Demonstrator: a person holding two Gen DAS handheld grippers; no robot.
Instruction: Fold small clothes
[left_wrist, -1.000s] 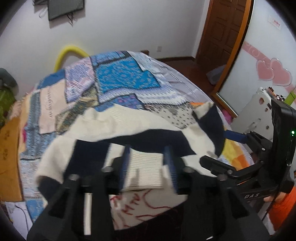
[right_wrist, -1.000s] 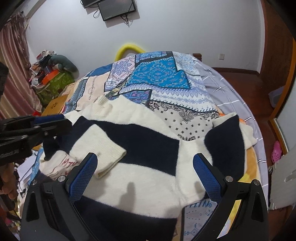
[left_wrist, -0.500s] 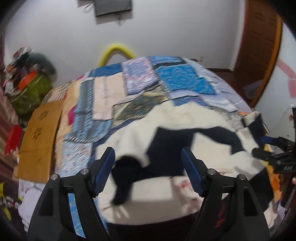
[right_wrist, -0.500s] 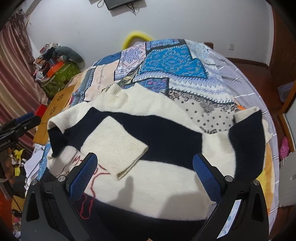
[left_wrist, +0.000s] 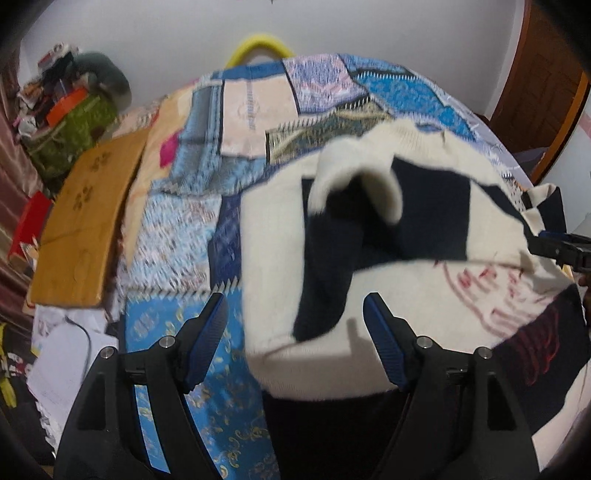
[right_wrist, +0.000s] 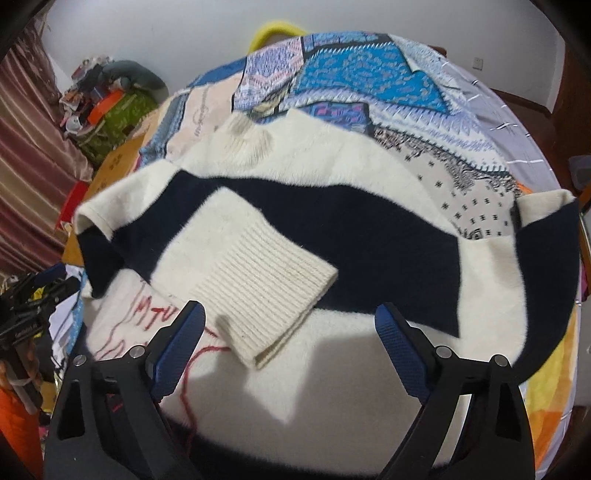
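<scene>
A cream and navy striped sweater (right_wrist: 369, 236) with red stitching lies flat on a patchwork bed cover (right_wrist: 354, 70). Its left sleeve is folded across the chest, the ribbed cream cuff (right_wrist: 266, 291) pointing at me. It also shows in the left wrist view (left_wrist: 406, 266). My left gripper (left_wrist: 297, 336) is open and empty over the sweater's left edge. My right gripper (right_wrist: 290, 350) is open and empty just above the lower front. The right sleeve (right_wrist: 546, 258) is folded at the bed's right edge.
A brown cardboard sheet (left_wrist: 85, 229) lies along the bed's left side. A green bag with clutter (left_wrist: 70, 125) stands at the far left. A yellow hoop (left_wrist: 258, 46) rises behind the bed. A wooden door (left_wrist: 543, 70) is at the right.
My left gripper let go of the ribbed cuff, opened, and moved back to the left. The sleeve now lies folded on the chest. My right gripper stayed open and moved slightly closer.
</scene>
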